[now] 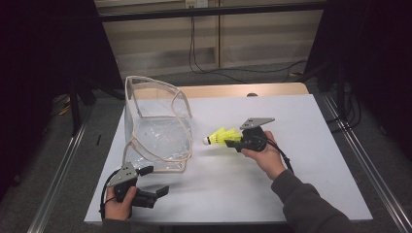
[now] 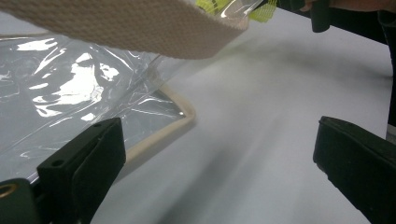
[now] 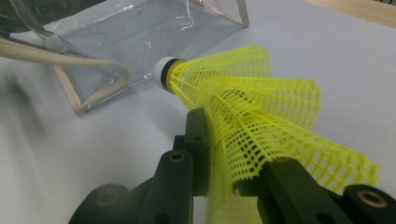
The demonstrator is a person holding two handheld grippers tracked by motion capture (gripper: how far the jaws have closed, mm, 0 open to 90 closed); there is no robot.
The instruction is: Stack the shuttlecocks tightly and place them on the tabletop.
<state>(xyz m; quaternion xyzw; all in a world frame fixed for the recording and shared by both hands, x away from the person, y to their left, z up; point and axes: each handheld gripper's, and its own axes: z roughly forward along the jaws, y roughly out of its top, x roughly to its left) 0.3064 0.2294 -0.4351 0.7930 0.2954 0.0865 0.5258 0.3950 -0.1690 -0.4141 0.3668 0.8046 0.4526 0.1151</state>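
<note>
Shuttlecock (image 1: 223, 137) status: held in the right gripper (image 1: 236, 140), above the white worktop (image 1: 291, 160) and right of the clear bag (image 1: 155, 131); its white cork tip points toward the bag, with open worktop between tip and bag. In the right gripper view the shuttlecock (image 3: 243, 116) has a yellow mesh skirt, a black band and a white cap; the two black fingers (image 3: 198, 140) are closed on the skirt from either side, pinching the mesh flat between them — the cork end projects beyond the fingertips. The right hand (image 1: 265, 158) grips the tool body from behind; a grey sleeve enters from the lower right.

Clear bag: a transparent plastic tote with cream webbing trim and handles, lying on the left half of the worktop with its mouth facing right; the film is creased and reflective. In the left gripper view a cream strap (image 2: 140, 23) crosses the top of the frame and the bag's trimmed edge (image 2: 177, 116) lies on the worktop.

Left gripper (image 1: 154, 182): low at the front-left of the worktop, just beside the bag's near corner, held by the left hand (image 1: 119, 204); its fingers (image 2: 88, 168) are spread wide apart with nothing between them — bare worktop shows in the gap.
</note>
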